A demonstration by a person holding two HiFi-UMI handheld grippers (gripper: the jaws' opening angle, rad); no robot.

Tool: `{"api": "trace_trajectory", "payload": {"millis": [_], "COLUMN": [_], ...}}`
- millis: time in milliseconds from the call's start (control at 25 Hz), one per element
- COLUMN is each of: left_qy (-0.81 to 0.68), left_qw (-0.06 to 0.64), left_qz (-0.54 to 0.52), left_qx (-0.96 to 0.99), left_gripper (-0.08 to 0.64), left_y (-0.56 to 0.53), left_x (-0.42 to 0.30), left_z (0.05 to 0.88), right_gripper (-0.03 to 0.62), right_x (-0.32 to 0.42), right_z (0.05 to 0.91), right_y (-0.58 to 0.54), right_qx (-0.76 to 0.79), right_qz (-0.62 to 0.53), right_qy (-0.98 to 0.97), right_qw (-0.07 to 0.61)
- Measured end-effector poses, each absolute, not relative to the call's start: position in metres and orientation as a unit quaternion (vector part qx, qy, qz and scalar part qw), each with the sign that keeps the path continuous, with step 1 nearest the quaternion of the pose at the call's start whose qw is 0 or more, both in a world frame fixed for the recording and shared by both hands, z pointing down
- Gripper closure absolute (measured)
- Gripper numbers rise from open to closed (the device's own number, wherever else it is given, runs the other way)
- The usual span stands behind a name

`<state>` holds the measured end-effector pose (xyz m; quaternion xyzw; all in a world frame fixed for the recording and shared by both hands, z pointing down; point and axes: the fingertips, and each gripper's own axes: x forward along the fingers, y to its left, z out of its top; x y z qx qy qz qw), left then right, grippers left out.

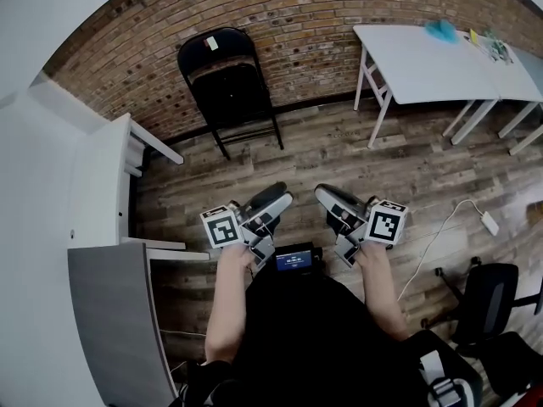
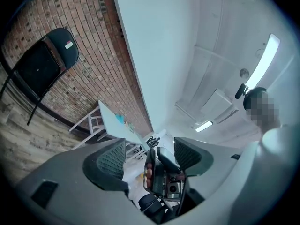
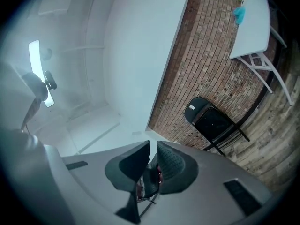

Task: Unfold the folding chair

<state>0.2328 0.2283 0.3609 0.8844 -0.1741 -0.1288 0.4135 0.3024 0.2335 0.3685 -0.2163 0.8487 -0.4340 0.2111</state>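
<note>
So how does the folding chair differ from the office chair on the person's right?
The folding chair is folded flat against the brick wall; the office chair stands free on the floor by the person's right side. The folding chair has thin straight legs; the office chair has a spoked base. The folding chair bears a small white label; the office chair shows none. Both are black.

Wood-plank floor. Folding chair stands on it, folded, against the brick wall. Right of chair: white table on splayed legs. Further right and nearer the camera: loose white cable with adapter, and a black office chair.
</note>
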Motion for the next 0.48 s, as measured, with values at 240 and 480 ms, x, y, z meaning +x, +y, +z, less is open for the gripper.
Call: {"api": "trace_trajectory", "payload": {"millis": [240, 480], "left_qy": [-0.156, -0.168], "left_qw": [0.423, 0.423], "left_qz": [-0.107, -0.124], "left_qx": [0.886, 0.882], "left_gripper": [0.213, 0.213], "left_y": [0.205, 0.143], "left_x": [0.240, 0.219], "left_z": [0.381, 0.392], "right_gripper": [0.557, 0.557], "right_x": [0.302, 0.277], "right_z": [0.383, 0.382], "right_y": [0.212, 0.162], "right_qx": [-0.238, -0.253], "right_qz": [-0.443, -0.439], "right_qy": [0.843, 0.850], "right_qw": [0.190, 0.146]}}
